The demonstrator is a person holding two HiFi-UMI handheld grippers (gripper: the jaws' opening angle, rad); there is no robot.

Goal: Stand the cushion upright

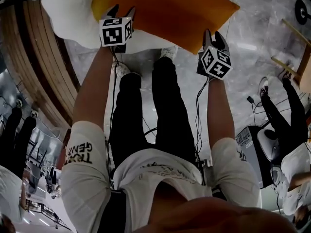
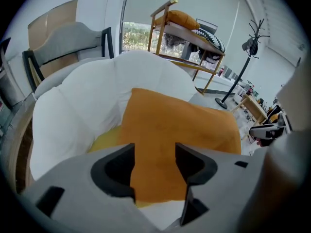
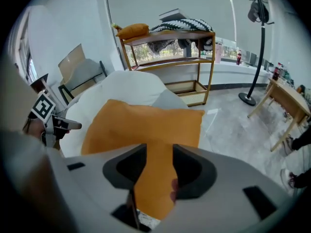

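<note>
- cushion (image 1: 165, 8): plain orange.
- padded chair (image 1: 68, 13): white, with a yellow patch (image 2: 104, 140), perhaps a second cushion.
- left gripper (image 1: 122, 11) and right gripper (image 1: 214, 37): grey, with black-and-white square markers on the cubes.
- floor (image 1: 252, 42): grey, marbled.
- trousers (image 1: 165, 110): black.
- throw (image 3: 187, 25) on the shelf: black-and-white zigzag.

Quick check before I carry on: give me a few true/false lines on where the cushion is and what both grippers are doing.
1. The orange cushion lies on the bare floor. False: it rests on the white padded chair.
2. The left gripper is clamped shut. False: its jaws stand apart, with the cushion showing in the gap.
3. The right gripper is open. True.
4. A second orange cushion sits on top of the wooden rack. True.
</note>
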